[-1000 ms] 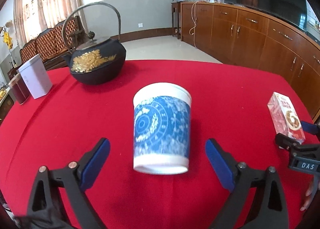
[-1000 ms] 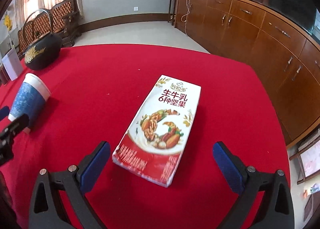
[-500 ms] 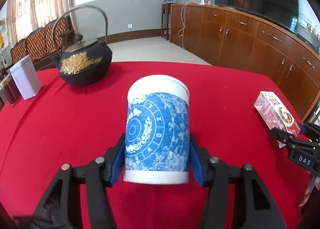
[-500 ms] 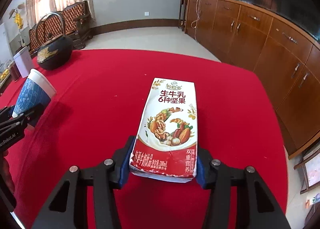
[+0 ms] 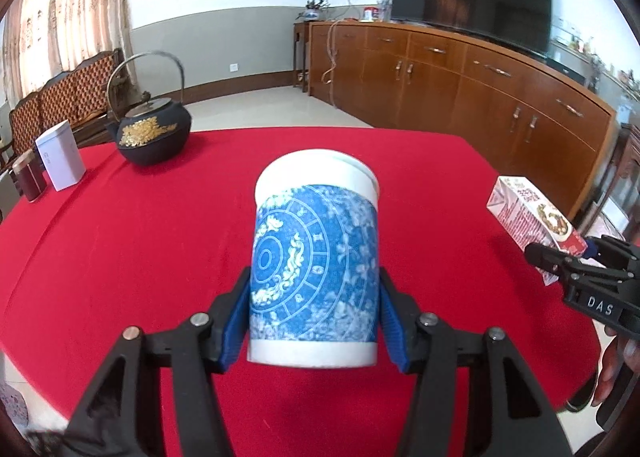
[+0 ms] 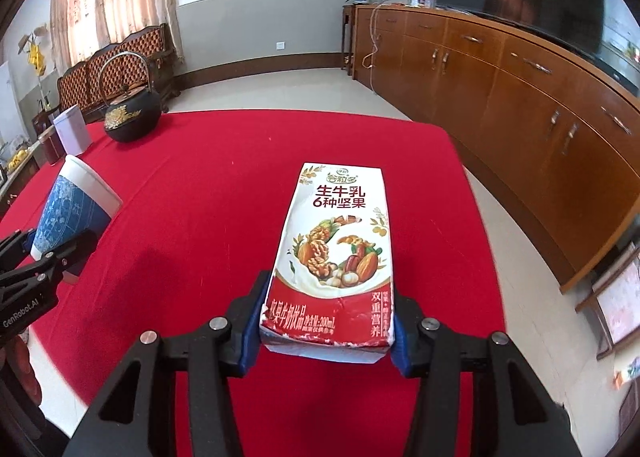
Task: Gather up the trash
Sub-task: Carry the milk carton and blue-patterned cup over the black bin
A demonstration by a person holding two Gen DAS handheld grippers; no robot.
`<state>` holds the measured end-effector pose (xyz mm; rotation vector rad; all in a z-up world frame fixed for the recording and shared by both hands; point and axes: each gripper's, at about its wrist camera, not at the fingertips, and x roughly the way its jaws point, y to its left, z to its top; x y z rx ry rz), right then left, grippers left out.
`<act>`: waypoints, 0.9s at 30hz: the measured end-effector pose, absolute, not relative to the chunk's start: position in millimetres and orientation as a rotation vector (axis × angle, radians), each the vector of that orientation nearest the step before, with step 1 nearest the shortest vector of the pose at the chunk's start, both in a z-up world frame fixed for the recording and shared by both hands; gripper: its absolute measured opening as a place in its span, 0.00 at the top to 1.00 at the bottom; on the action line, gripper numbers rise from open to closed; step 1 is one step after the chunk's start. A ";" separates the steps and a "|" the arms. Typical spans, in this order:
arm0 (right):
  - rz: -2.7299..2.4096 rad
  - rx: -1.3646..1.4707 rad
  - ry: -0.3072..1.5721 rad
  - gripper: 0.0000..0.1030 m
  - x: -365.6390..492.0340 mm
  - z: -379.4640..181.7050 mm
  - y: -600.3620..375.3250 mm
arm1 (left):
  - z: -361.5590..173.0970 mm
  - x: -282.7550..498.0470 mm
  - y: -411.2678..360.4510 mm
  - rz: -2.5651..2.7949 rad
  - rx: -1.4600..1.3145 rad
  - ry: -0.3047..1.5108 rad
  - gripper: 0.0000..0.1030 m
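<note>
Cup: blue-and-white patterned paper cup [image 5: 314, 269], upright, gripped low on its wall by the left tool [image 5: 313, 317], above the red-clothed desk [image 5: 140, 241].
Carton: red-and-white nut-milk carton [image 6: 334, 253], pinched at its near end by the right tool [image 6: 324, 327], its far end pointing away.
Left tool: closed on the cup, blue pads flat on both sides.
Right tool: closed on the carton's lower edges.
Step in hand: carrying both items off; no bin is visible.
Technique: keep the cup vertical, squeeze lightly to avoid crushing; support the carton level.
Clearance: pass well clear of the black iron teapot [image 5: 154, 133] and white tin [image 5: 60, 161].
</note>
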<state>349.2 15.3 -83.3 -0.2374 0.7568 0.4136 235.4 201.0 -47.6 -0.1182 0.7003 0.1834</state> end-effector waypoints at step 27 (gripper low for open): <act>0.213 -0.129 0.703 0.49 234.1 -51.8 -140.2 | -27.4 195.9 66.9 -0.089 -0.032 0.651 0.44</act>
